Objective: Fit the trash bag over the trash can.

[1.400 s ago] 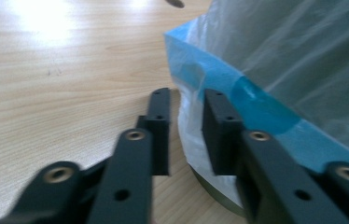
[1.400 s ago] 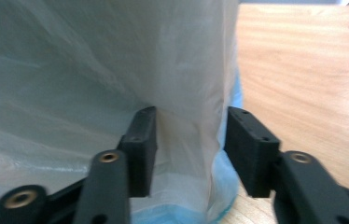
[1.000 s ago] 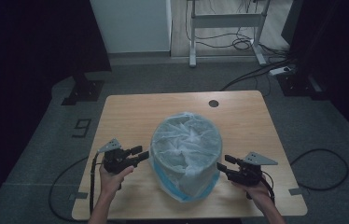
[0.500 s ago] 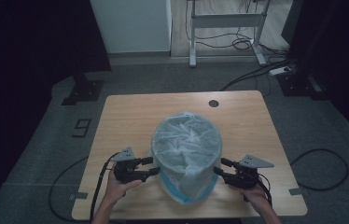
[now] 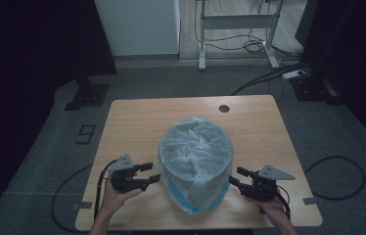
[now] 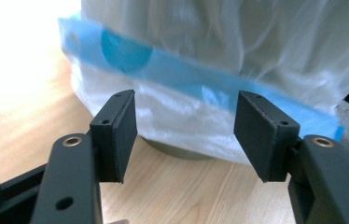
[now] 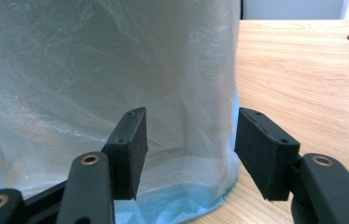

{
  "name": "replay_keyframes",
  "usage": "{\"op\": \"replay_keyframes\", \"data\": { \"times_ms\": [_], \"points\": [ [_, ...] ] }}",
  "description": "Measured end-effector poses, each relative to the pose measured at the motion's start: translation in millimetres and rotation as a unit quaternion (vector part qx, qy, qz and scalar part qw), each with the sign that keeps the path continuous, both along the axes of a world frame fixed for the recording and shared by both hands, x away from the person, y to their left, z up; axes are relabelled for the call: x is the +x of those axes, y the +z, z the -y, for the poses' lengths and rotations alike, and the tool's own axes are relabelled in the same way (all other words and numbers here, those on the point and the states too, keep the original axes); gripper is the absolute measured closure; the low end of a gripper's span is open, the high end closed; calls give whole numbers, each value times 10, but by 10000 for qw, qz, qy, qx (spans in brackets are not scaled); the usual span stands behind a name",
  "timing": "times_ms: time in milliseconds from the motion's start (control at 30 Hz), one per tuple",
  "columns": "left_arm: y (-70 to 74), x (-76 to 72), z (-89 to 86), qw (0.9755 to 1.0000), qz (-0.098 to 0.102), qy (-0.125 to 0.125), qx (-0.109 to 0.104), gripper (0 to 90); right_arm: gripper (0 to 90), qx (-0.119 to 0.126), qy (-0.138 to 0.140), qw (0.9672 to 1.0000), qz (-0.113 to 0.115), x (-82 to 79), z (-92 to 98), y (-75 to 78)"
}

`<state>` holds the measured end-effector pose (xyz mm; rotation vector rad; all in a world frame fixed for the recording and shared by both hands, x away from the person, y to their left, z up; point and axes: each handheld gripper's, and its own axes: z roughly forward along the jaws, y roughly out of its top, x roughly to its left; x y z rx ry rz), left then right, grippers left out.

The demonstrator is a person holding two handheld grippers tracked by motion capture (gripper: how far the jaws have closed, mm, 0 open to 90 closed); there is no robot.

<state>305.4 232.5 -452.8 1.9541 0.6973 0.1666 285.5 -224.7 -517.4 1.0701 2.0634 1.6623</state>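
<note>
Both grippers had settled lower beside the bagged bin (image 5: 195,161).
We saw left gripper (image 5: 152,174) and right gripper (image 5: 234,176) with jaws apart, gripping nothing.

Bin (image 5: 195,164) lined with plastic bag (image 5: 194,152) stands on table (image 5: 137,122), centre, toward near edge. Bag draped over bin's outside, hem (image 6: 219,84) hanging low. Left gripper (image 5: 149,174) just left of bin, low by table; right gripper (image 5: 235,177) just right of it. Cable hole (image 5: 224,108) in tabletop behind bin, toward far right. Desk frame (image 5: 235,29) on floor beyond table.
</note>
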Motion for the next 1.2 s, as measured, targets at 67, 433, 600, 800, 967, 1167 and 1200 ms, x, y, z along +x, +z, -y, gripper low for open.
{"op": "replay_keyframes", "data": {
  "times_ms": [67,433,600,800,967,1167,1200],
  "points": [
    [89,8,-7,9999,110,-57,-10,382,420,7,-29,10000,15,-14,32,-2],
    [592,113,165,9968,635,-479,78,382,399,120,-8,9999,29,-89,142,-2],
    [758,209,269,9946,714,-740,156,375,396,124,-6,9999,-9,-103,161,-23],
    [847,368,325,9924,651,-1037,147,374,395,147,-45,9999,-57,-113,199,-58],
    [897,552,422,9899,555,-1289,200,370,394,163,-64,9998,-90,-111,214,-70],
    [966,770,644,9857,364,-1578,472,404,394,160,-89,9998,-122,-111,225,-92],
    [971,810,694,9846,327,-1615,576,413,394,161,-91,9998,-124,-113,226,-94]
  ]
}}
